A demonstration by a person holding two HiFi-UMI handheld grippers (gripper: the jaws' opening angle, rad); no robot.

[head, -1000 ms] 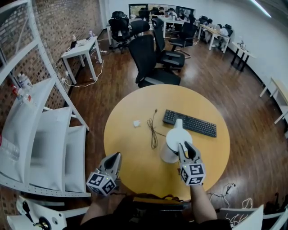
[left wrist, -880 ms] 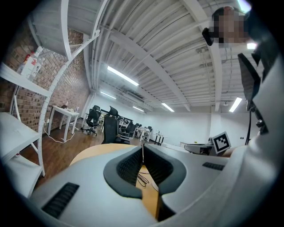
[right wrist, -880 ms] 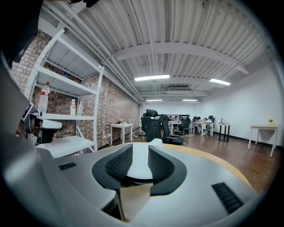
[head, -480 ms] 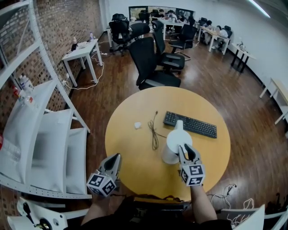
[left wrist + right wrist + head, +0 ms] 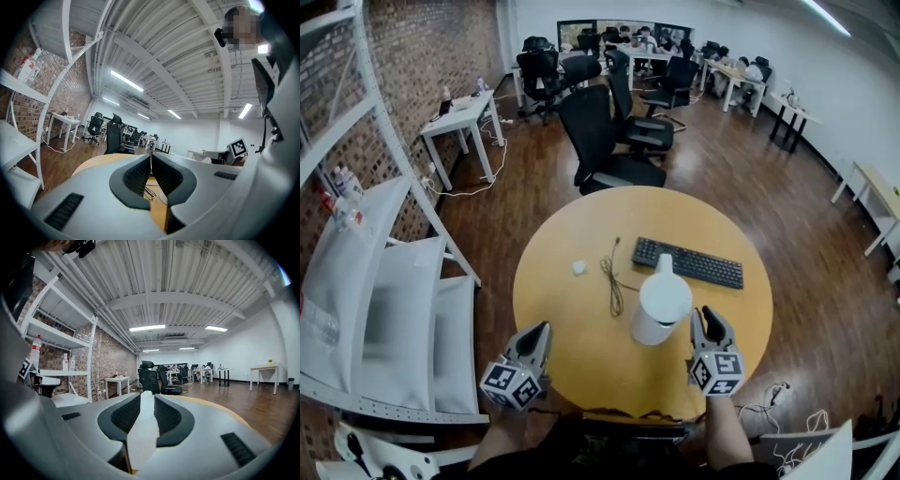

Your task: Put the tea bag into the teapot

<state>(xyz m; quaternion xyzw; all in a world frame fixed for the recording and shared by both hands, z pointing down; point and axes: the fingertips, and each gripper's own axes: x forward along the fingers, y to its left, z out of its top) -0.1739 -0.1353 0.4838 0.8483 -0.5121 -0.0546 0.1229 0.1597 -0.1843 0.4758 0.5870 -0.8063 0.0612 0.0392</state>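
A white teapot (image 5: 660,305) stands on the round wooden table (image 5: 572,319), spout toward the keyboard. The tea bag (image 5: 578,267), a small white scrap, lies far left of it near a thin cable (image 5: 609,277). My right gripper (image 5: 710,317) is just right of the teapot, apart from it. In the right gripper view it (image 5: 146,397) is shut on a thin white piece (image 5: 140,437) seen edge-on, seemingly the teapot's lid. My left gripper (image 5: 541,330) hangs over the table's near left edge, well short of the tea bag. Its jaws (image 5: 151,159) are shut with nothing between them.
A black keyboard (image 5: 687,262) lies behind the teapot. White shelving (image 5: 394,309) stands close on the left. Black office chairs (image 5: 605,141) sit beyond the table's far edge, and a small white desk (image 5: 459,108) stands by the brick wall.
My right gripper has moved from over the teapot's top to its right side, carrying the white piece. The left gripper, tea bag and teapot have stayed put.
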